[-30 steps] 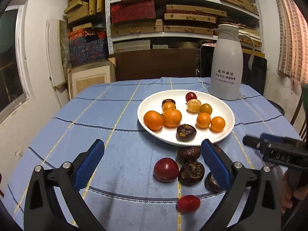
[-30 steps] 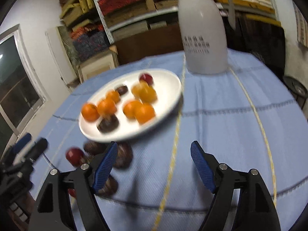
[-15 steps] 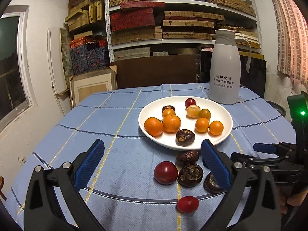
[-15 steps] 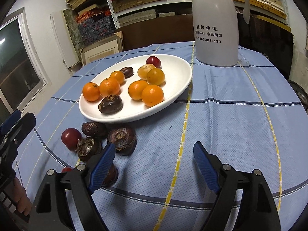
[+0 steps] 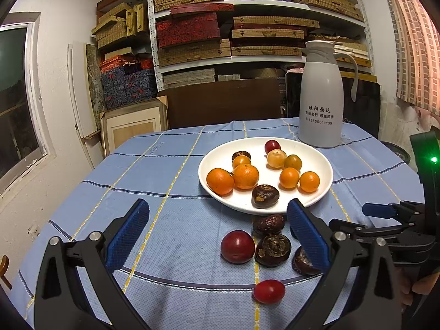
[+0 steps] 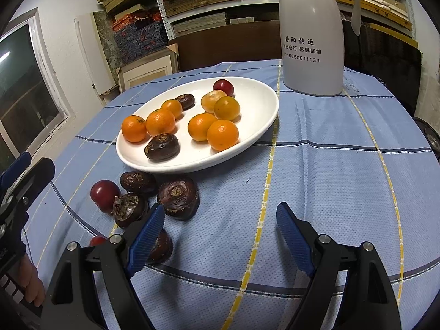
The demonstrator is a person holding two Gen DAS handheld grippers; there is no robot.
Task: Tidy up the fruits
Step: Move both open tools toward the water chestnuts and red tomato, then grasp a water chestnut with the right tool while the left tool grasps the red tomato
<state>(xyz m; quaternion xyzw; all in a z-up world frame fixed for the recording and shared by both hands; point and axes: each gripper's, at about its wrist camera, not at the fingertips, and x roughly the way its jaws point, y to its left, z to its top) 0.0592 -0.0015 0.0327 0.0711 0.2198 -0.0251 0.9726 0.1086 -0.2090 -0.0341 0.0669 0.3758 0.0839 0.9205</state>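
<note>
Hovering over the loose fruit, you have both tools empty: the left gripper point(image 5: 218, 232) is spread wide above the cloth, and the right gripper point(image 6: 220, 236) has just been opening and holds nothing between its pads. You seem to be between picks, with the white plate point(image 5: 324, 165) already carrying oranges and a few dark fruits. Next you likely need to choose one stray piece, lower the pads either side of it, and close gently. The dark fruit point(image 6: 178, 198) just ahead of your right gripper's left pad looks nearest. Your left view shows the small red fruit point(image 5: 269, 291) in full; your right view hides most of it behind a finger. Only your right view shows the tablecloth point(image 6: 330, 170) beside the jug point(image 6: 312, 35).
</note>
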